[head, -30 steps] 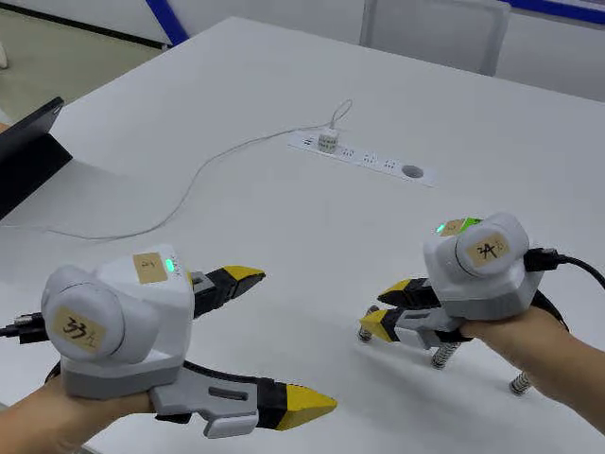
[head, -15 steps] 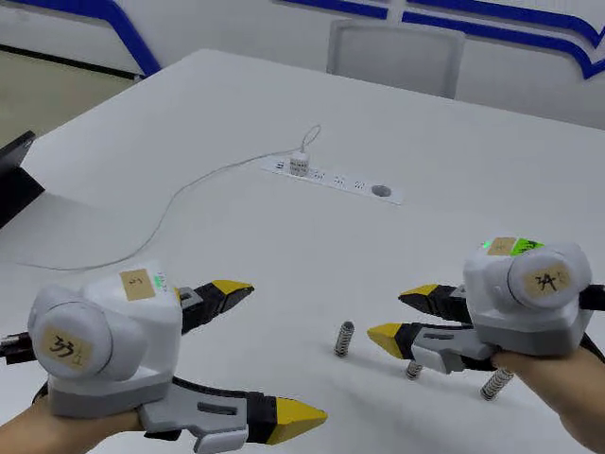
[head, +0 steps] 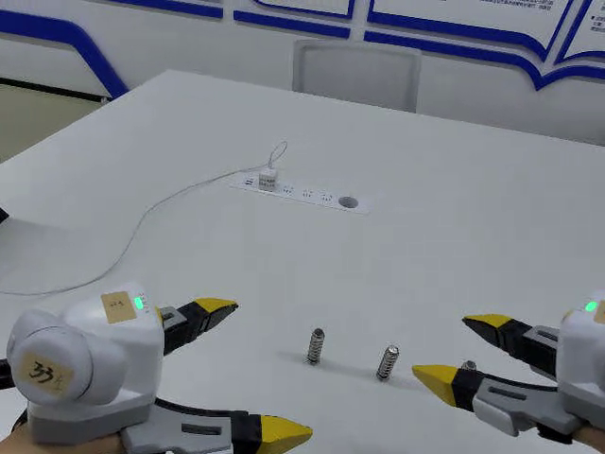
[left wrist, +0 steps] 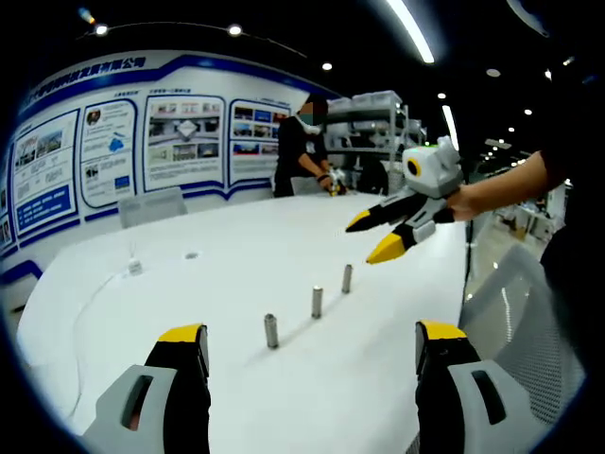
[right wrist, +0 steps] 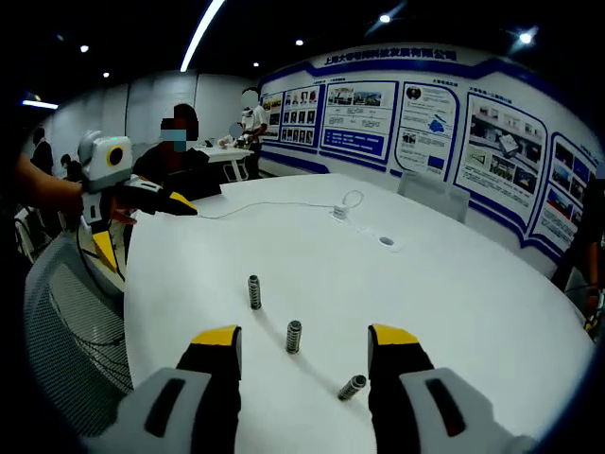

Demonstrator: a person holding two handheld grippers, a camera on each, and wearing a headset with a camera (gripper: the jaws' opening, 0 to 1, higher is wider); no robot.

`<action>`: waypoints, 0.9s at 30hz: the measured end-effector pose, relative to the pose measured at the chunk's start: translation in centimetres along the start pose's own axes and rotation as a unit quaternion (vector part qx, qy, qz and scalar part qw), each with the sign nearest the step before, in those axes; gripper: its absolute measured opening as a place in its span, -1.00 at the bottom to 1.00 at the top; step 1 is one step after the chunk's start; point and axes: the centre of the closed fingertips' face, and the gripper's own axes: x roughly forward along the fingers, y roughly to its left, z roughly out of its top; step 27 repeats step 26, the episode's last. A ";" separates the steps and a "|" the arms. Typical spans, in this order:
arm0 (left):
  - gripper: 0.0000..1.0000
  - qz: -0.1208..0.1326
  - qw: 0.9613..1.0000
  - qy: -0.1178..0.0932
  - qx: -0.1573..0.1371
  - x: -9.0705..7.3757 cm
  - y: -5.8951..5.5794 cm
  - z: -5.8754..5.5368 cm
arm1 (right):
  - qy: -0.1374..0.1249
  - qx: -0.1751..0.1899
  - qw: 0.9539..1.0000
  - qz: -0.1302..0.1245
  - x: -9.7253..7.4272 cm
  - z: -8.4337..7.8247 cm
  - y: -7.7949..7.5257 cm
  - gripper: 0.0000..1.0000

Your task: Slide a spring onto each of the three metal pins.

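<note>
Head view: first spring [head: 316,346] and second spring [head: 387,362] stand upright, long axes vertical, toward the near edge of the tabletop [head: 444,170]. The third spring [right wrist: 352,386] seems to lean in the right gripper view. Judged light, springy, easily tipped; grasp mid-coil. Left gripper [head: 248,369] and right gripper [head: 461,348] gape, empty.

The left tongs [head: 250,369] have a rounded white housing [head: 85,364] bearing a tan sticker [head: 46,375] marked 33 and a green light [head: 139,304]; grey shanks carry black jaws tipped yellow. The right tongs [head: 461,348] share those colours, with a lit green lamp [head: 592,305] of their own.
</note>
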 end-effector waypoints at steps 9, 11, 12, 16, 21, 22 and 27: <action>0.86 0.012 1.000 0.007 0.007 0.2 -0.8 -0.8 | -0.030 0.059 0.996 -0.061 -3.7 -2.3 -2.0 0.27; 0.81 0.037 0.999 -0.009 0.020 0.0 -0.3 -0.6 | -0.028 0.064 0.995 -0.066 -4.3 -3.0 -2.1 0.28; 0.78 0.048 0.999 -0.012 0.022 -0.1 -0.1 -0.6 | -0.026 0.068 0.995 -0.068 -4.4 -3.3 -2.1 0.28; 0.84 0.035 0.999 -0.003 0.002 0.2 -0.9 -1.4 | -0.026 0.083 0.993 -0.080 -5.4 -4.6 -2.1 0.36; 0.90 0.028 1.000 0.002 -0.003 0.4 -1.9 -1.8 | -0.047 0.099 0.991 -0.081 -6.0 -4.9 -1.3 0.55; 0.91 0.028 1.000 0.002 -0.006 0.5 -2.0 -1.9 | -0.048 0.100 0.990 -0.081 -6.1 -4.9 -1.1 0.58; 0.95 0.025 1.000 0.003 -0.005 0.6 -2.5 -1.8 | -0.049 0.100 0.990 -0.088 -6.5 -5.4 -0.9 0.69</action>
